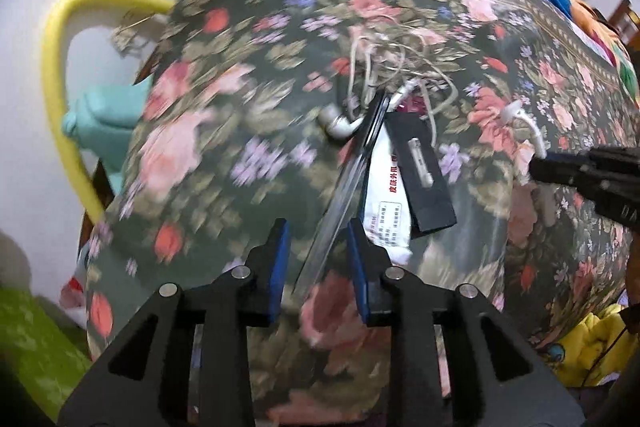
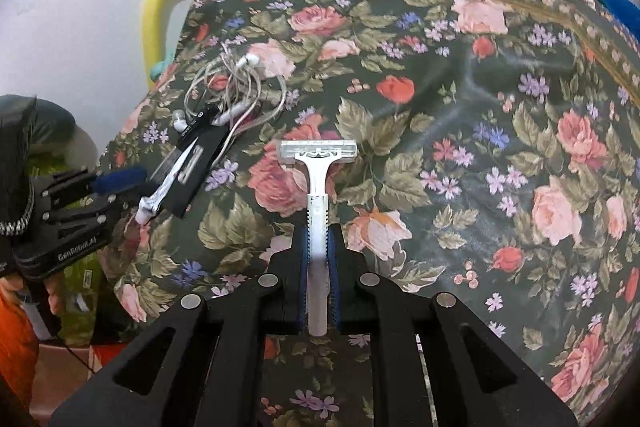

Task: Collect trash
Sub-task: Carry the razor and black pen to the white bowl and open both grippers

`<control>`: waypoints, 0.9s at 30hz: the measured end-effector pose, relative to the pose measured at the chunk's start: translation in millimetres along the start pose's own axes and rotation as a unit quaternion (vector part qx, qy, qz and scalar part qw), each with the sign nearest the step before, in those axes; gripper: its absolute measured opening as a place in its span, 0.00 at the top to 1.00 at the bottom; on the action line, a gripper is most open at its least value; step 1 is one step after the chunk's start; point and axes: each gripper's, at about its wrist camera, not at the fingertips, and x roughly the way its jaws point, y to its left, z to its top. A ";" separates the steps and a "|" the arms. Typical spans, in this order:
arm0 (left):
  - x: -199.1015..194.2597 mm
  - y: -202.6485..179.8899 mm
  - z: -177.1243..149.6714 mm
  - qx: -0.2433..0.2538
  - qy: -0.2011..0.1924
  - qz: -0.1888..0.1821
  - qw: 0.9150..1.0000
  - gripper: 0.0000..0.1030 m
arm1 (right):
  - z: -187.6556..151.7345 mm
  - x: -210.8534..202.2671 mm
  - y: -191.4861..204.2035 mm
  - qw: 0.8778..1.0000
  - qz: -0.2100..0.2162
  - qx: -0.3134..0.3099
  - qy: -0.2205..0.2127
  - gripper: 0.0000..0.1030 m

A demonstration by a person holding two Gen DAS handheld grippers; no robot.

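The right hand-held gripper (image 2: 319,267) pinches a white disposable razor (image 2: 317,187) by its handle above a floral bedspread (image 2: 460,131). Left of the razor, the left hand-held gripper (image 1: 319,255), jaws spread, straddles a clear strip (image 1: 340,195) beside tangled earphones (image 1: 384,67).

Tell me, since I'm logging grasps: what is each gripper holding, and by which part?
The right gripper clamps a white disposable razor by its handle. The left gripper stands open around a thin clear strip, not gripping it.
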 end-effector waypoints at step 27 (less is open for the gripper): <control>-65.4 -14.3 -37.2 -0.122 -0.052 -0.018 0.991 0.93 | -10.9 -65.1 43.6 0.997 0.043 -0.009 -0.060 0.92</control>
